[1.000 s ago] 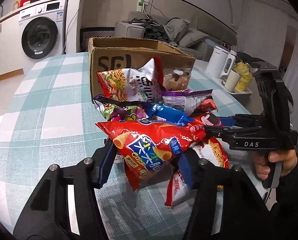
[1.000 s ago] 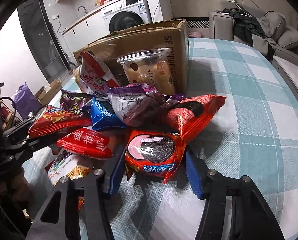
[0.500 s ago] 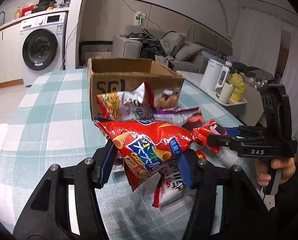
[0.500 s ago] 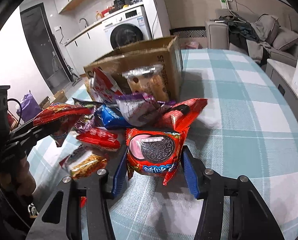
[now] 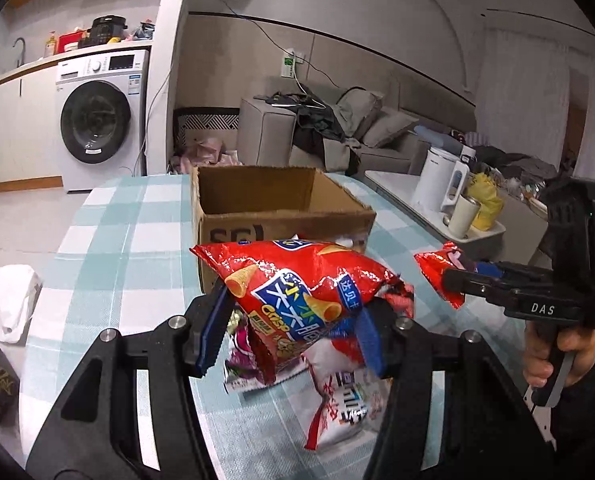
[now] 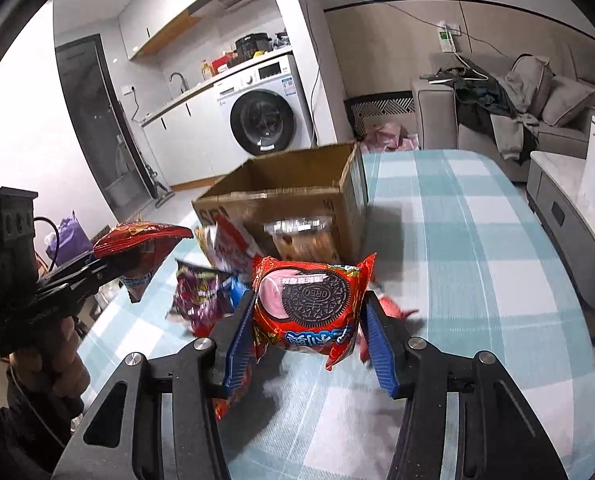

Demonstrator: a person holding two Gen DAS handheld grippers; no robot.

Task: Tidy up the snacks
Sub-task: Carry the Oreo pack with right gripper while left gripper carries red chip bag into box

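I am looking across a lived-in room: a grey sofa [image 5: 381,128] heaped with clothes along the far wall, a white washing machine [image 5: 97,120] under a kitchen counter to the left of it, and a low side cabinet [image 5: 437,208] beyond the table's right edge that carries a white kettle [image 5: 437,184] and a mug [image 5: 463,216]. The table [image 6: 477,280] fills the foreground, covered in a teal-and-white checked cloth. An open cardboard box [image 5: 273,208] stands upright near the middle of it, flaps up; from here I see nothing inside. A heap of snack packets [image 6: 205,296] lies on the cloth against the box's near side, with a clear bag of biscuits [image 6: 301,240] leaning on the cardboard. A crumpled white bag [image 5: 11,304] rests by the table's left edge.

My left gripper [image 5: 293,328] is closed on a red corn-snack bag [image 5: 297,288], held clear of the table above the heap, in front of the box. My right gripper [image 6: 309,328] is clamped on a red Oreo packet [image 6: 309,304], also lifted off the cloth, just this side of the heap. Both packets hang at about the height of the box's front wall, neither over its opening.
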